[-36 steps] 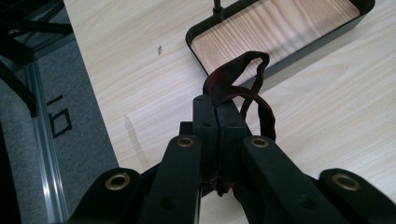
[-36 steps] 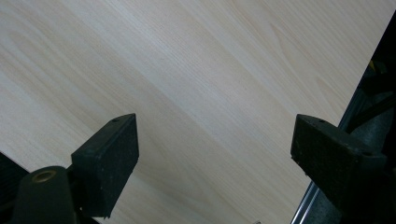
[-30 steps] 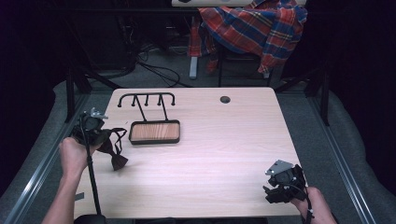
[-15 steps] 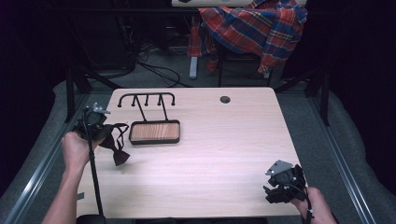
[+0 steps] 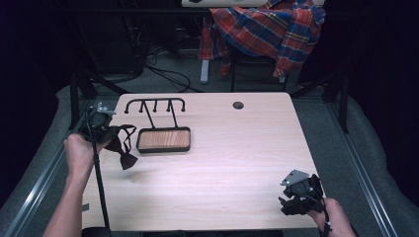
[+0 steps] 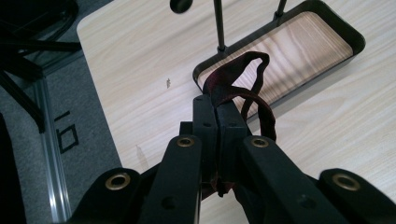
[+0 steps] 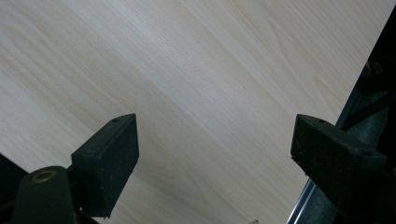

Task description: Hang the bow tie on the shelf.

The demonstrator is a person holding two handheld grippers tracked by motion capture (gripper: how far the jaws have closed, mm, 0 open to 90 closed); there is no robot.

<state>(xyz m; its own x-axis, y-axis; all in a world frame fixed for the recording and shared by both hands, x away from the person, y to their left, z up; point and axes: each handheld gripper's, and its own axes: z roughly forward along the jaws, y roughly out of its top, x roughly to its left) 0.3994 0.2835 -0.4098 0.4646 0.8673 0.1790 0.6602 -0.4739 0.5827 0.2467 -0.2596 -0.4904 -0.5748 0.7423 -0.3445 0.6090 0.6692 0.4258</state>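
With your left gripper (image 6: pixel 217 116) pinching the dark bow tie's strap (image 6: pixel 243 79) just ahead of its fingertips, keep the loop clear of the tray-base hook rack (image 5: pixel 163 139); your right gripper's (image 7: pixel 215 158) jaws stand spread.

One marking to read here, black characters like "10" turned sideways on the grey floor (image 6: pixel 65 133) beside the table (image 6: pixel 140 70).

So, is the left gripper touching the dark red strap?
Touching. In the left gripper view, the left gripper has its jaws shut on the dark red strap, which loops out above the tips, with no gap.
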